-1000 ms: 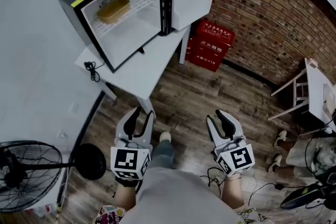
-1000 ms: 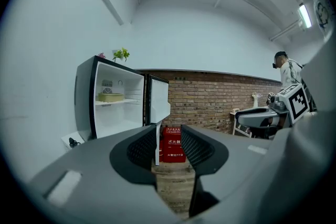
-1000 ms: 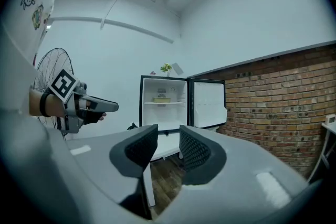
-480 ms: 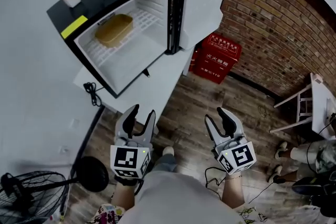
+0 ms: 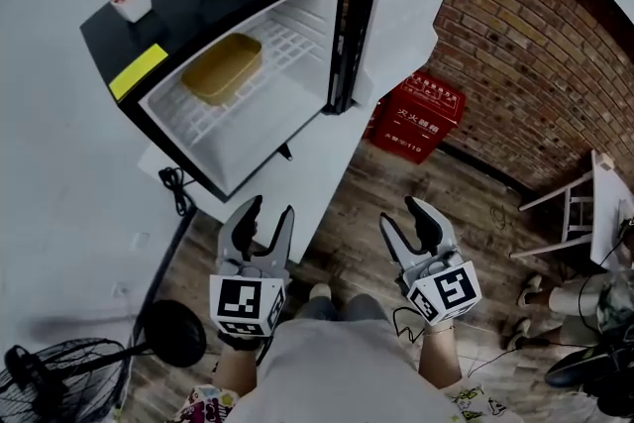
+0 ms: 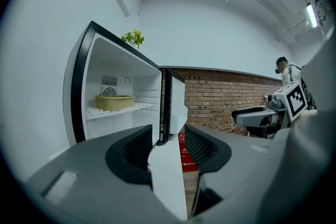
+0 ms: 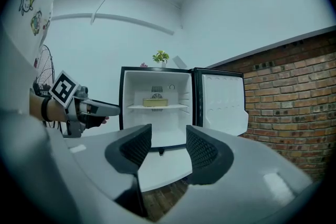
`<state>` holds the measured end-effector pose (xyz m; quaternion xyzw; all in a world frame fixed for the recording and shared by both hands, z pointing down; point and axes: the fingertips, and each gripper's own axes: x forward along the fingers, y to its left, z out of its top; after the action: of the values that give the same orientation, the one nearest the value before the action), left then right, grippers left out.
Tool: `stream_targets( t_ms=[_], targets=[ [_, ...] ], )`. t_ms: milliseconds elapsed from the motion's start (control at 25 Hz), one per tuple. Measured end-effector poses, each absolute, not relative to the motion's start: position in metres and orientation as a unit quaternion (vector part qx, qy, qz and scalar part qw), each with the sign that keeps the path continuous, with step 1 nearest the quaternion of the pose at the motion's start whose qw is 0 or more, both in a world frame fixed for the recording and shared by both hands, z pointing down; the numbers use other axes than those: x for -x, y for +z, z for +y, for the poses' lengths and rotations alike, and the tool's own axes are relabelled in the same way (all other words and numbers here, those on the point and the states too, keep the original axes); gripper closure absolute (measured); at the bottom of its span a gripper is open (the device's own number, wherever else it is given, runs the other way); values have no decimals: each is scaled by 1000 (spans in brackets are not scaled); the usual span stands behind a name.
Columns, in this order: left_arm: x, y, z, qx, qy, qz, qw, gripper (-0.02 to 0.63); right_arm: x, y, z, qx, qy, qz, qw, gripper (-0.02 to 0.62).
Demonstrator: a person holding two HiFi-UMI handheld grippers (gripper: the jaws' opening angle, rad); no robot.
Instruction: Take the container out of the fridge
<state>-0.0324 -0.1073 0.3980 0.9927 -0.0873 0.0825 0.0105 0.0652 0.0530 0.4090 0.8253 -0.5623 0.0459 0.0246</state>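
My left tongs (image 5: 269, 213) and right tongs (image 5: 404, 215) have just spread open, empty, and the open mini fridge (image 5: 198, 5) on the bench (image 5: 307, 154) now looms nearer, its tan container (image 5: 222, 69) waiting on the shelf (image 5: 287, 40) ahead, well beyond reach.

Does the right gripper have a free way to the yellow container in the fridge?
Likely yes, once brought closer: the fridge door stands wide open, nothing blocks the yellow container, and the right gripper has just been opening, empty.
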Motion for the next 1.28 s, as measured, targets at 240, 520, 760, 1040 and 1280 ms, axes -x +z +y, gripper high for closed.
stream_targets(
  t_ms=[240, 520, 760, 1040, 1280],
  targets=[
    [28, 402, -122, -990, 82, -113, 13, 414, -79, 410, 33, -811, 46, -583, 22, 385],
    [16, 406, -147, -980, 88, -178, 10, 414, -112, 410, -15, -768, 37, -639, 20, 383],
    [0, 392, -179, -956, 78, -281, 14, 414, -148, 393, -79, -690, 22, -723, 26, 380],
    [-15, 378, -188, -917, 74, -391, 27, 414, -173, 373, -129, -585, 10, -810, 31, 376],
    [-28, 376, -177, -882, 69, -464, 31, 413, -183, 366, -143, -509, -1, -860, 31, 376]
  ],
)
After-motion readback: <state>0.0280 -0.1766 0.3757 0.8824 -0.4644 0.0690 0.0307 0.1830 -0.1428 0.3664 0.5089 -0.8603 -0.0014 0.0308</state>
